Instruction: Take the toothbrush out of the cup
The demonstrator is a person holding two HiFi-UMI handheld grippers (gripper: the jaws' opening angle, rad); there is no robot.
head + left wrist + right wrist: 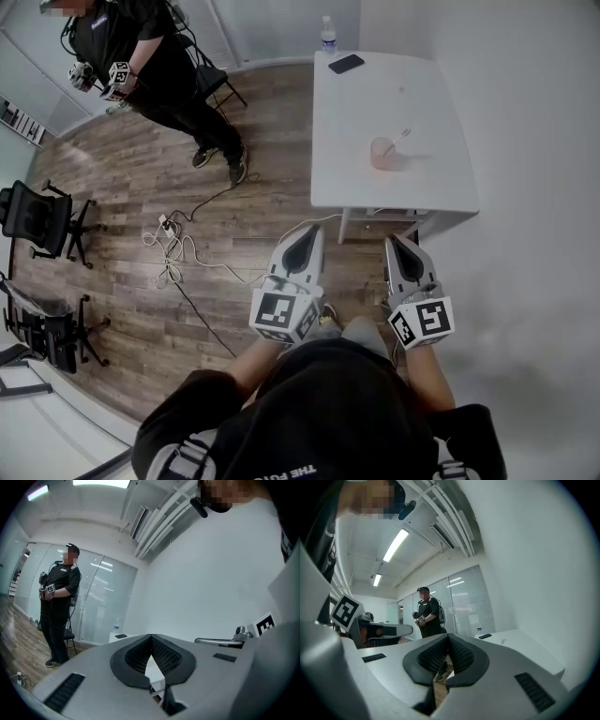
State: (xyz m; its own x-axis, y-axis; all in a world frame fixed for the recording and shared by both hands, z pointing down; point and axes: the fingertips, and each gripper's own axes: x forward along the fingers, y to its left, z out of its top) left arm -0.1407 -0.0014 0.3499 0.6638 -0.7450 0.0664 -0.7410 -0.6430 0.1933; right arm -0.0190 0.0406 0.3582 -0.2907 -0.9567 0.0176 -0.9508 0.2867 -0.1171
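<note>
A pink see-through cup [383, 154] stands on the white table [422, 94], towards its near edge. A toothbrush [401, 139] leans out of the cup to the right. My left gripper [316, 228] and right gripper [392, 238] hang side by side over the wooden floor, just short of the table's near edge and well apart from the cup. Both are shut with nothing in them. The left gripper view shows its dark jaws [151, 637] pressed together. In the right gripper view the jaws [448, 638] also meet.
A black phone [346, 64] and a water bottle [327, 36] sit at the table's far end. Another person [150, 56] with grippers stands by a chair at the far left. A cable with a power strip [167, 225] trails over the floor. Office chairs [37, 220] stand left.
</note>
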